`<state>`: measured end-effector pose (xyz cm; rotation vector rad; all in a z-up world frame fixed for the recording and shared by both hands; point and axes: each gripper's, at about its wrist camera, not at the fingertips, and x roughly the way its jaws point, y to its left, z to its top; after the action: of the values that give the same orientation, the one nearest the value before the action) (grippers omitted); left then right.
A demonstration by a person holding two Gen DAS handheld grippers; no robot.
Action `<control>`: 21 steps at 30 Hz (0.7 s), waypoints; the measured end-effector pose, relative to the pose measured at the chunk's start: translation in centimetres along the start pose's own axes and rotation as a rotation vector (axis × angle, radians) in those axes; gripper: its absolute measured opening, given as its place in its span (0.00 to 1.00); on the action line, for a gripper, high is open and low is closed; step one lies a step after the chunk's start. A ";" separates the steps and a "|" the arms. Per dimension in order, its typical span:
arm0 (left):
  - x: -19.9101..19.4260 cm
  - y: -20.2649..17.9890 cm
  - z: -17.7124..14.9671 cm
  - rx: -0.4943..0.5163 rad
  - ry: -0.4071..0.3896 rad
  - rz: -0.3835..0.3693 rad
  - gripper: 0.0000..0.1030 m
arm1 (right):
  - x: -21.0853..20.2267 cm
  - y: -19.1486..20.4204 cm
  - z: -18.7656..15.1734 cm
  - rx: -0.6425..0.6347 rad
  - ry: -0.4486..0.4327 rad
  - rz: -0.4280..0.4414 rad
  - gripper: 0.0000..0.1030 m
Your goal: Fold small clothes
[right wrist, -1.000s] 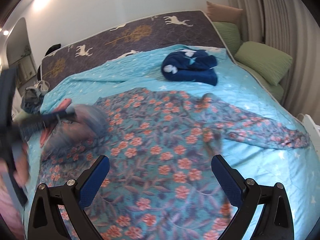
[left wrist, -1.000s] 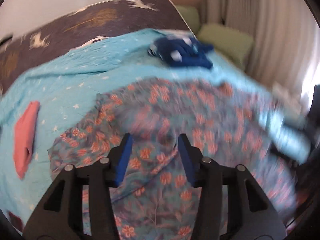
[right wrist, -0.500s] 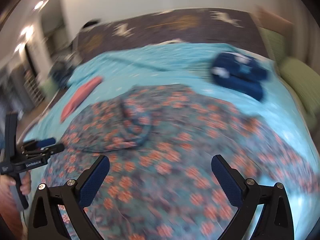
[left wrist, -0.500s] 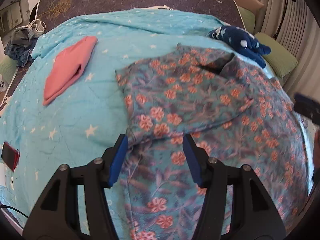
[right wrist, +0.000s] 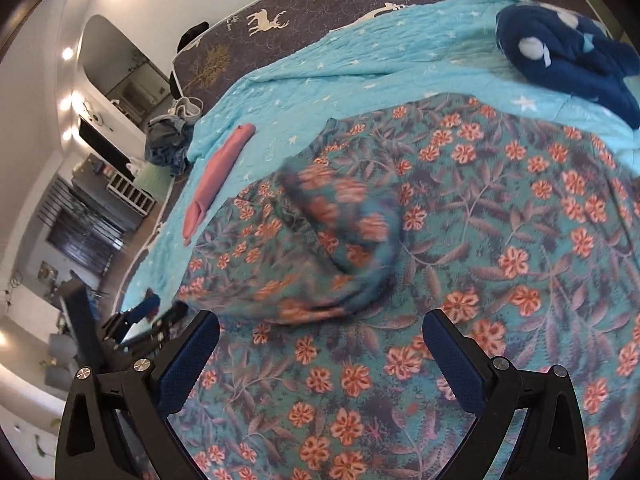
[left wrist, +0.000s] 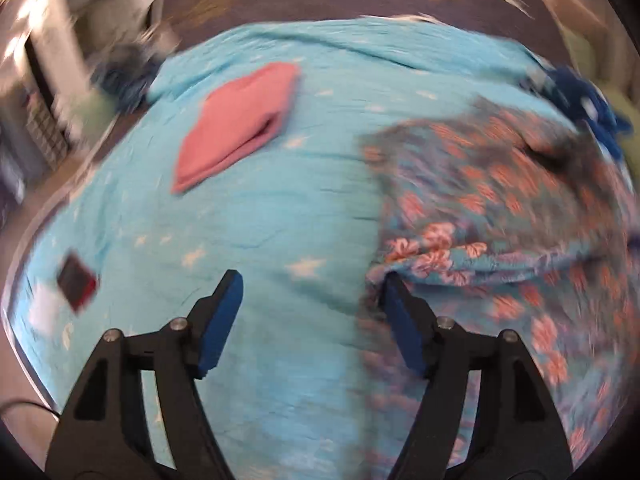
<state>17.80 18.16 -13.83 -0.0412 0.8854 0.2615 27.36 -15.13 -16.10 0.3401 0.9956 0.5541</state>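
A teal floral garment [right wrist: 460, 240] lies spread over the light-blue bedspread [left wrist: 280, 200], with one part folded over onto itself [right wrist: 344, 240]. It shows blurred at the right of the left wrist view [left wrist: 500, 220]. My left gripper [left wrist: 312, 304] is open and empty, its right finger beside the garment's folded edge. It also shows at the lower left of the right wrist view [right wrist: 136, 320]. My right gripper [right wrist: 320, 360] is open wide and empty, low over the garment.
A folded pink cloth [left wrist: 236, 124] lies on the bedspread to the left, also in the right wrist view [right wrist: 216, 176]. A dark-blue starred garment [right wrist: 568, 52] lies at the far right. A small dark red object [left wrist: 76, 280] rests near the bed's left edge. The dark headboard [right wrist: 320, 4] stands behind.
My left gripper has opened wider, let the garment edge go, and swung left over bare bedspread. The folded part now rests on the garment. My right gripper moved lower and closer.
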 end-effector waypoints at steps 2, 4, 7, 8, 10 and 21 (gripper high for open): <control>0.3 1.1 -0.2 -0.051 0.020 -0.040 0.70 | 0.1 -0.6 0.2 0.022 0.003 0.016 1.00; 0.1 1.1 -0.5 -0.051 0.007 -0.025 0.71 | -0.1 -1.0 0.4 0.037 0.001 0.035 1.00; 0.0 0.7 -0.7 -0.024 -0.007 0.007 0.71 | 0.0 -0.9 0.7 0.042 -0.002 0.081 1.00; 0.0 0.6 -0.8 -0.024 -0.004 0.007 0.71 | 0.3 -0.8 0.9 0.043 0.000 0.101 1.00; 0.2 0.9 -0.9 -0.039 0.008 -0.008 0.71 | 1.1 -0.7 1.5 0.051 0.017 0.118 1.00; 0.0 0.3 -0.6 -0.027 0.001 0.013 0.73 | 2.7 1.1 6.8 0.101 -0.055 0.021 0.05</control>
<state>17.28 18.34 -14.23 -0.0604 0.8838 0.2854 34.05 -12.81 -13.88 0.4540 0.9695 0.5122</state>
